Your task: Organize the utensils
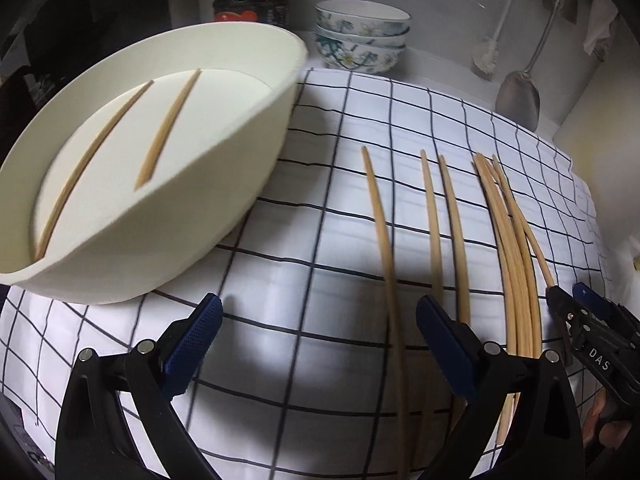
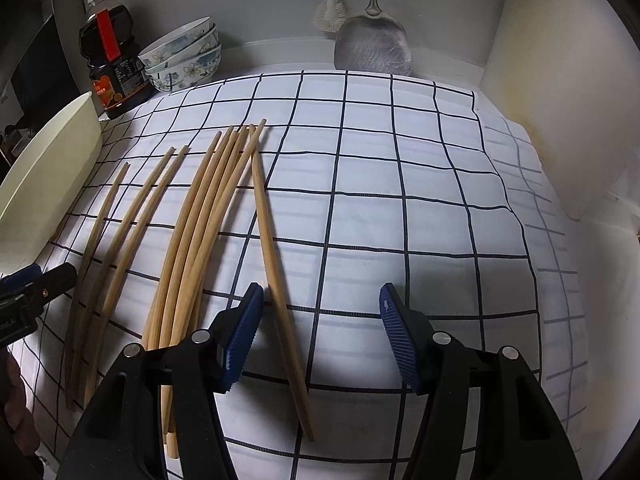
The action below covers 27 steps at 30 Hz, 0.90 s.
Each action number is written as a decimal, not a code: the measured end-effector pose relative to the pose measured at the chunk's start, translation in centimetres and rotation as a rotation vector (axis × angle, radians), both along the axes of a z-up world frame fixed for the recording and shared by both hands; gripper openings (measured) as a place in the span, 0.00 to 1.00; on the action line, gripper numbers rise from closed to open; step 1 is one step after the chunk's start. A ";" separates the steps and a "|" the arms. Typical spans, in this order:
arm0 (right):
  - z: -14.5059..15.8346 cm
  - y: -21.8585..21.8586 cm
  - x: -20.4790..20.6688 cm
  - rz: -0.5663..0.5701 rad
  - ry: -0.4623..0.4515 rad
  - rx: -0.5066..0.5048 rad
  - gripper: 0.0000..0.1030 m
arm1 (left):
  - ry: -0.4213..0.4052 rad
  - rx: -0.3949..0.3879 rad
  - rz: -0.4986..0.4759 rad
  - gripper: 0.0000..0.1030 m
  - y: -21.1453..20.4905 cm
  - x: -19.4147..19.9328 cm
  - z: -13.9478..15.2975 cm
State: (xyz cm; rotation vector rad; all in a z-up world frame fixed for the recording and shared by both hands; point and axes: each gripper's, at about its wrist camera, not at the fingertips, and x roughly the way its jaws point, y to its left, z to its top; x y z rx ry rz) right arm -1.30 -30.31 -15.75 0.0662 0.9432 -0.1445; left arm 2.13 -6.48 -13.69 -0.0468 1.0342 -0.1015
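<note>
Several wooden chopsticks (image 1: pixel 516 264) lie on the checked cloth (image 1: pixel 328 208); they also show in the right wrist view (image 2: pixel 192 240). A cream oval tray (image 1: pixel 240 160) at the left holds two chopsticks (image 1: pixel 168 128). My left gripper (image 1: pixel 320 320) is open and empty, low over the cloth between the tray and a single chopstick (image 1: pixel 384 240). My right gripper (image 2: pixel 322 308) is open and empty, with one chopstick (image 2: pixel 276 280) lying between its jaws near the left finger. The right gripper's tip shows in the left wrist view (image 1: pixel 576 304).
Stacked floral bowls (image 1: pixel 360 36) and a dark sauce bottle (image 2: pixel 108 56) stand at the back. A metal spatula (image 2: pixel 374 48) and a white brush (image 2: pixel 330 12) hang on the back wall. A wall (image 2: pixel 560 100) closes the right side.
</note>
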 end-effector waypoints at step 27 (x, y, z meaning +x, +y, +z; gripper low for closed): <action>-0.1 0.9 2.5 0.077 -0.030 -0.021 0.52 | 0.013 0.092 -0.012 0.74 -2.5 1.1 -0.6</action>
